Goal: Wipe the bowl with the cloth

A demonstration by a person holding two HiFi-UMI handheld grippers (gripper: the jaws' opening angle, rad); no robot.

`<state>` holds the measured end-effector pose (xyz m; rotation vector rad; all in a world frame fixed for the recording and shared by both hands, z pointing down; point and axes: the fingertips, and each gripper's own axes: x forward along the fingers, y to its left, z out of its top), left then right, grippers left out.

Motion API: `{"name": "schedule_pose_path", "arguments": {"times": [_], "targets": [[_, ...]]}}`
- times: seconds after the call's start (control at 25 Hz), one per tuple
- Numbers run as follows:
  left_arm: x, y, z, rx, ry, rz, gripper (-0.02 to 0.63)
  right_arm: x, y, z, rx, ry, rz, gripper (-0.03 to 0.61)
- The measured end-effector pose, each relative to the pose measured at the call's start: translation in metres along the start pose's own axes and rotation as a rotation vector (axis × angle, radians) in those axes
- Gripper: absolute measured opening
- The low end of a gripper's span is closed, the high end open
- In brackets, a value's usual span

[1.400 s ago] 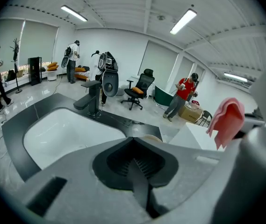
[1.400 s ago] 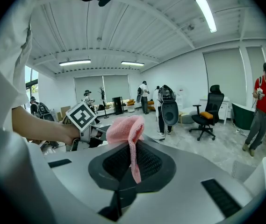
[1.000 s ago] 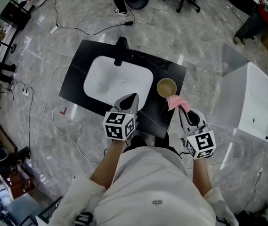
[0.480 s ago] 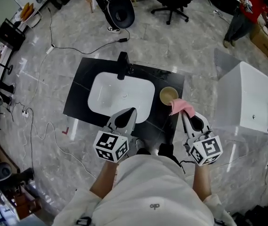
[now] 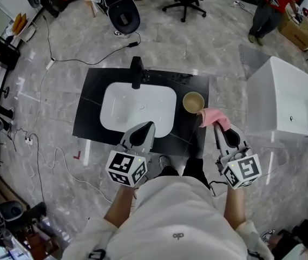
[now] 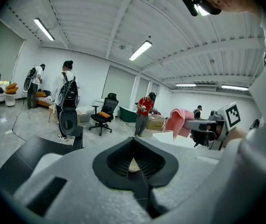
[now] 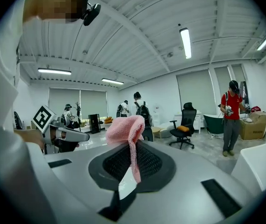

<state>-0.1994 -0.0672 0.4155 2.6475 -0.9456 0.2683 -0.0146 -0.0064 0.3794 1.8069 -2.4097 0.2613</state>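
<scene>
The bowl is round and tan. It stands upright on the black worktop, just right of the white sink, and its inside looks bare. The sink's basin looks bare too. The pink knitted cloth sits near the bowl but apart from it, pinched in the right tongs, with its bunched top poking past the tips. The left tongs are pressed together, holding nothing, over the sink's near edge.

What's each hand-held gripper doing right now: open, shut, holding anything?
Left hand-held gripper: closed, nothing between its jaws.
Right hand-held gripper: closed on the pink cloth.
</scene>
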Motion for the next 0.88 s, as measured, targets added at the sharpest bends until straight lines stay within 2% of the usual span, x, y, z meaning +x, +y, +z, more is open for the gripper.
{"name": "schedule_pose_path", "arguments": {"times": [0.2,0.48,0.88], "targets": [[-0.002,-0.001,0.004,0.017,-0.005,-0.011,0.012,-0.004,0.002,-0.005,0.010,0.007,-0.018,0.015],[-0.006,0.002,-0.002,-0.009,-0.006,-0.002,0.012,-0.009,0.000,-0.006,0.002,0.026,-0.032,0.015],[-0.009,0.003,-0.006,-0.008,0.000,-0.003,0.012,-0.012,0.001,-0.009,-0.002,0.032,-0.045,0.015]]}}
